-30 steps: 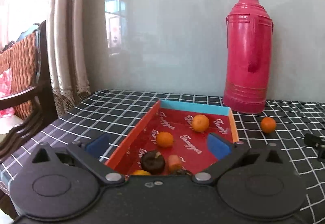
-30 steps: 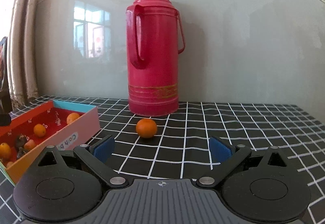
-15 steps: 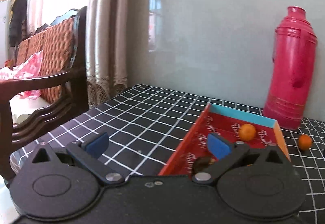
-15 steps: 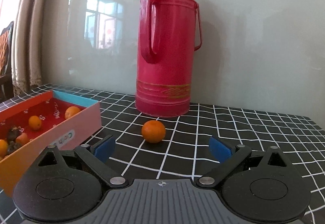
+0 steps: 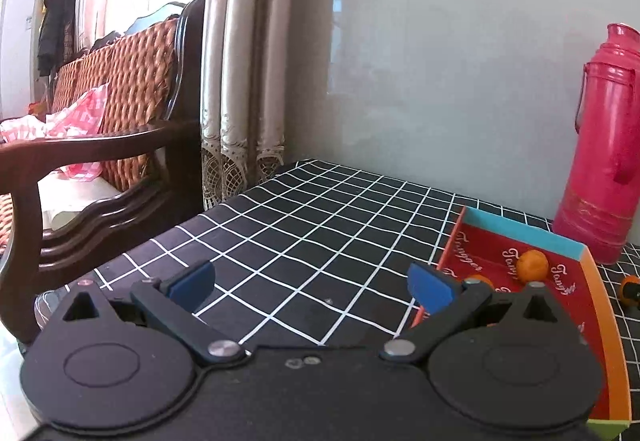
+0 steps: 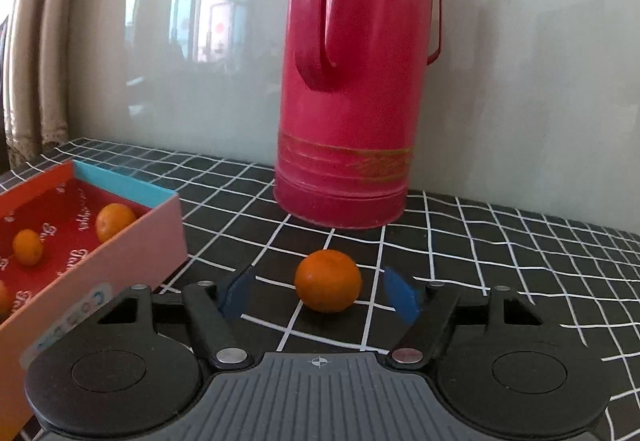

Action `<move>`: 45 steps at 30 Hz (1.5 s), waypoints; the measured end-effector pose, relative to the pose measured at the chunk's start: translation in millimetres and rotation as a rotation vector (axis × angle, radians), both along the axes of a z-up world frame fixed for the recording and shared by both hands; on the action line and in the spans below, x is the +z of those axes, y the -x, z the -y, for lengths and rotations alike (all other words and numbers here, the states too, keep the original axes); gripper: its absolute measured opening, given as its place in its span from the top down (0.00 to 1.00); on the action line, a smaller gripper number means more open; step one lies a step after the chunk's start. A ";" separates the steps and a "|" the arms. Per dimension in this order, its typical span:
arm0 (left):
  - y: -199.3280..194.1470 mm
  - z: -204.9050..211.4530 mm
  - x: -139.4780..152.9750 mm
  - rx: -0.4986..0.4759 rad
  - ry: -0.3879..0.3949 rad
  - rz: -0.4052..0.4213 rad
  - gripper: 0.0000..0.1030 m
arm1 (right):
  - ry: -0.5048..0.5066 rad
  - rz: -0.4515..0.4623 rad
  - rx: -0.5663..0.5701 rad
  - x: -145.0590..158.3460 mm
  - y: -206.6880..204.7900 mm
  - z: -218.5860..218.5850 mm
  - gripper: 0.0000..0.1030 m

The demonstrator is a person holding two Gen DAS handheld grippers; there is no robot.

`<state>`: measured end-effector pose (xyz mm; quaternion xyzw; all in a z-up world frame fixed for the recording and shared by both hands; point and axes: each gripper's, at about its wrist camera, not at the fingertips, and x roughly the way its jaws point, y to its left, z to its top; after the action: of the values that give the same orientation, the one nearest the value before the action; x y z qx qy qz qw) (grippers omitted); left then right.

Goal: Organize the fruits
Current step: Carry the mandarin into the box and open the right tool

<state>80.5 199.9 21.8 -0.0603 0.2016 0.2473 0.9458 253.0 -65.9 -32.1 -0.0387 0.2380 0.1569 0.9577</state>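
Orange fruit (image 6: 328, 286) is framed between the spread fingers (image 6: 398, 299) of the right gripper (image 6: 320, 295) for pinching, while the left gripper (image 5: 310, 283), likewise spread, is held empty beside the box (image 5: 600, 293).

Tabletop (image 6: 500, 261): black cloth, white grid pattern. Orange fruit (image 6: 328, 280) is seen between blue pads (image 6: 400, 297) of the black right hand-held gripper (image 6: 318, 295). Flask (image 6: 360, 81) ahead: pinkish red, gold banding. Box (image 6: 132, 241) to its left: red printed interior, blue end, pink outer side.
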 end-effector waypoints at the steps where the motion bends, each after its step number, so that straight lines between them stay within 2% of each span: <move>1: -0.7 -1.0 -0.7 -0.002 0.002 -0.006 0.06 | 0.003 -0.011 -0.004 -1.2 -3.7 -0.6 0.31; 2: -1.3 -1.8 -1.3 -0.005 0.004 -0.009 0.06 | 0.002 -0.023 -0.004 -2.0 -7.8 -1.2 0.34; 3: -1.7 -2.0 -1.6 -0.008 0.005 -0.010 0.06 | -0.002 -0.032 -0.003 -2.5 -11.2 -1.6 0.44; 6: -3.0 0.3 -3.5 -0.025 -0.002 -0.027 0.06 | 0.025 -0.054 -0.015 -4.5 -18.6 -2.7 0.62; 8: -3.2 1.7 -4.3 -0.043 0.002 -0.032 0.06 | -0.012 -0.071 -0.012 -3.3 -18.5 2.5 0.62; 12: -3.5 7.9 -4.3 -0.064 0.009 -0.031 0.06 | -0.006 -0.064 -0.011 0.0 -6.0 4.0 0.62; 16: -4.4 19.9 -2.5 -0.102 0.006 -0.029 0.06 | 0.006 -0.024 0.003 11.0 21.6 7.2 0.62; 23: -1.7 46.9 -2.6 -0.184 0.005 -0.031 0.06 | -0.052 0.028 0.043 33.7 72.1 5.4 0.62; 32: 2.5 62.3 -2.2 -0.224 -0.026 -0.029 0.06 | -0.168 0.083 0.190 59.3 129.6 -30.4 0.62; 40: 2.5 62.0 -2.8 -0.241 -0.026 -0.022 0.06 | -0.159 0.081 0.276 56.9 130.9 -70.6 0.62; 45: 3.2 56.9 -2.3 -0.197 -0.020 -0.023 0.06 | -0.189 0.040 0.301 52.5 121.2 -77.0 0.62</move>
<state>77.4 143.0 19.5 -0.0280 0.2148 0.1560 0.9637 131.8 11.0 20.4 0.0130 0.1947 0.3194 0.9273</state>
